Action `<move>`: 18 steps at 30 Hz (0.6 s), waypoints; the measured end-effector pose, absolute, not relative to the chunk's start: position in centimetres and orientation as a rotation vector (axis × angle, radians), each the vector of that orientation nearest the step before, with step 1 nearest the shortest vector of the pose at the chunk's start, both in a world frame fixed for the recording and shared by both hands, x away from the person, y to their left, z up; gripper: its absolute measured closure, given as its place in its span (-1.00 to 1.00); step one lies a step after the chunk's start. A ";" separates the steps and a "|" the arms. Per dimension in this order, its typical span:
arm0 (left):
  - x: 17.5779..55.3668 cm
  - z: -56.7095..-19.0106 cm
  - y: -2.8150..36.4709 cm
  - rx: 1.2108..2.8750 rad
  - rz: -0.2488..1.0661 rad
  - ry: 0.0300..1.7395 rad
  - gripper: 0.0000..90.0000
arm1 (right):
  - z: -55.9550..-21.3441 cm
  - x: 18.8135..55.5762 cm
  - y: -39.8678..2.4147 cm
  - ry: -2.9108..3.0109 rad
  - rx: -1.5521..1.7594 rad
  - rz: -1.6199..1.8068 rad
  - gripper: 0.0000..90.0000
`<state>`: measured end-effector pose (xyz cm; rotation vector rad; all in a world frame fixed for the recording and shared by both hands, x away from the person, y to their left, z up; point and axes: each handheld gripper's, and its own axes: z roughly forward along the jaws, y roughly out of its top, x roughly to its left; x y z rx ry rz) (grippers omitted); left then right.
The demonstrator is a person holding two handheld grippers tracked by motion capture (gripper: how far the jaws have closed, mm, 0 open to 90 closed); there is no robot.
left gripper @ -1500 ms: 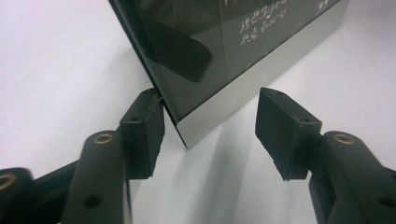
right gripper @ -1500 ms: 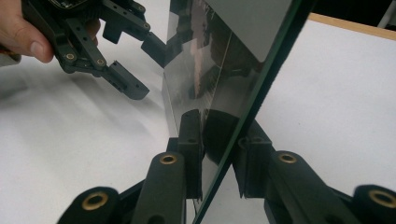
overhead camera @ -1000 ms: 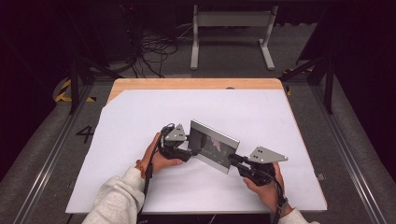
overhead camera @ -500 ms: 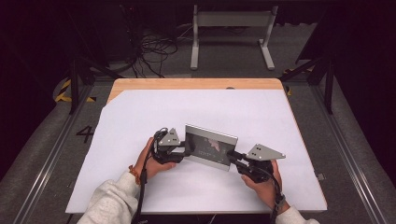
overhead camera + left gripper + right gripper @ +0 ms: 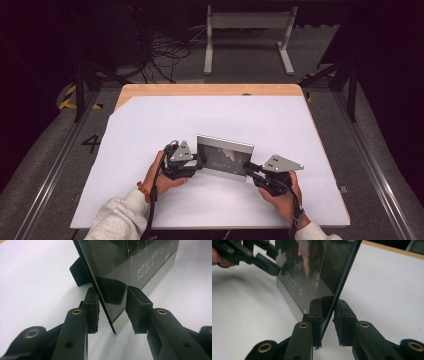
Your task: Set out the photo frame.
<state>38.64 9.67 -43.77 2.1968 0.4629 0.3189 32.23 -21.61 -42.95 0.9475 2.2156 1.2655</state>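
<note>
Two grippers on the picture frame [image 5: 224, 156], upright mid-table. Left gripper [image 5: 112, 312] spread astride its edge, not pinching; right gripper [image 5: 327, 322] nearly pressed on the opposite edge. I'd close evenly, no twist.

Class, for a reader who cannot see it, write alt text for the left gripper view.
A dark glossy picture frame stands upright on a white table, its near edge between the open black jaws of the left gripper. A black prop juts from its back.
</note>
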 end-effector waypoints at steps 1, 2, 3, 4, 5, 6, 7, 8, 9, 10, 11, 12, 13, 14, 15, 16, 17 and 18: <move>38.7 -43.8 9.7 2.195 0.315 0.465 0.42 | -43.1 32.2 -21.6 2.221 0.948 1.262 0.75; 38.7 -43.8 9.7 2.194 0.314 0.465 0.42 | -43.1 32.1 -21.7 2.223 0.944 1.255 0.76; 38.6 -43.8 9.7 2.195 0.315 0.464 0.42 | -43.1 32.1 -21.7 2.223 0.943 1.252 0.77; 38.6 -43.8 9.7 2.195 0.315 0.465 0.43 | -43.1 32.0 -21.7 2.222 0.941 1.253 0.78; 38.6 -43.8 9.7 2.196 0.316 0.465 0.43 | -43.1 32.0 -21.8 2.222 0.939 1.251 0.79; 38.6 -43.8 9.7 2.196 0.315 0.465 0.43 | -43.1 32.0 -21.8 2.222 0.938 1.246 0.79; 38.6 -43.8 9.7 2.197 0.313 0.466 0.43 | -43.1 31.9 -21.8 2.223 0.940 1.241 0.80; 38.5 -43.8 9.6 2.198 0.314 0.468 0.43 | -43.1 31.9 -21.8 2.224 0.944 1.236 0.80; 38.4 -43.7 9.6 2.201 0.318 0.466 0.43 | -43.2 31.9 -21.8 2.224 0.942 1.233 0.80; 38.4 -43.7 9.6 2.201 0.318 0.467 0.44 | -43.2 31.9 -21.8 2.224 0.941 1.231 0.80; 38.3 -43.7 9.6 2.203 0.316 0.465 0.45 | -43.2 31.9 -21.9 2.224 0.944 1.233 0.80; 38.2 -43.8 9.7 2.203 0.313 0.465 0.45 | -43.2 31.9 -21.9 2.226 0.947 1.235 0.80; 38.2 -43.8 9.7 2.205 0.314 0.463 0.46 | -43.3 32.0 -21.9 2.227 0.944 1.233 0.80; 38.1 -43.8 9.7 2.204 0.316 0.465 0.47 | -43.3 32.0 -21.9 2.225 0.945 1.233 0.79; 38.1 -43.8 9.7 2.204 0.317 0.467 0.47 | -43.3 32.1 -21.9 2.224 0.947 1.235 0.79; 38.1 -43.8 9.7 2.204 0.318 0.468 0.47 | -43.4 32.1 -21.8 2.222 0.947 1.230 0.78; 38.0 -43.8 9.7 2.208 0.318 0.470 0.48 | -43.4 32.1 -21.8 2.220 0.945 1.225 0.77; 38.0 -43.8 9.6 2.208 0.324 0.471 0.48 | -43.4 32.2 -21.8 2.219 0.945 1.227 0.77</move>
